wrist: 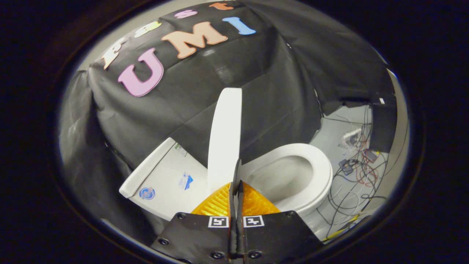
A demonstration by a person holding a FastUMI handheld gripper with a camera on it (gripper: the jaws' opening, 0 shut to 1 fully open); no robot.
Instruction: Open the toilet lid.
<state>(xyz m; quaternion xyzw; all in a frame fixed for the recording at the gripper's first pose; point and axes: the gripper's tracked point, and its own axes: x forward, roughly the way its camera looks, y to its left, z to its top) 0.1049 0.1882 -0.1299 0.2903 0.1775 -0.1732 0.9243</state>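
White hard plastic is what the gripper (236, 183) has to deal with: its two fingers are drawn together with almost no gap, and the near edge of the lid (225, 139) sits right at their tips, apparently pinched between them, though the exact contact is hard to make out. The lid stands raised on edge just ahead of the fingers, rising away from them, between the tank (166, 176) to their left and the open seat and bowl (296, 176) to their right. I judge it a stiff, light, hinged panel with a smooth, glossy face that could slip under a loose pinch; the thin rim at its free edge is the sensible hold, and it will swing only about its hinge, so it wants guiding along that arc rather than forcing. If let go short of its resting lean it may fall back. Beyond, black cloth hangs as the wall (278, 91). Farther right, the pale floor (337, 128) carries a tangle of cables (357, 172) and small boxes.
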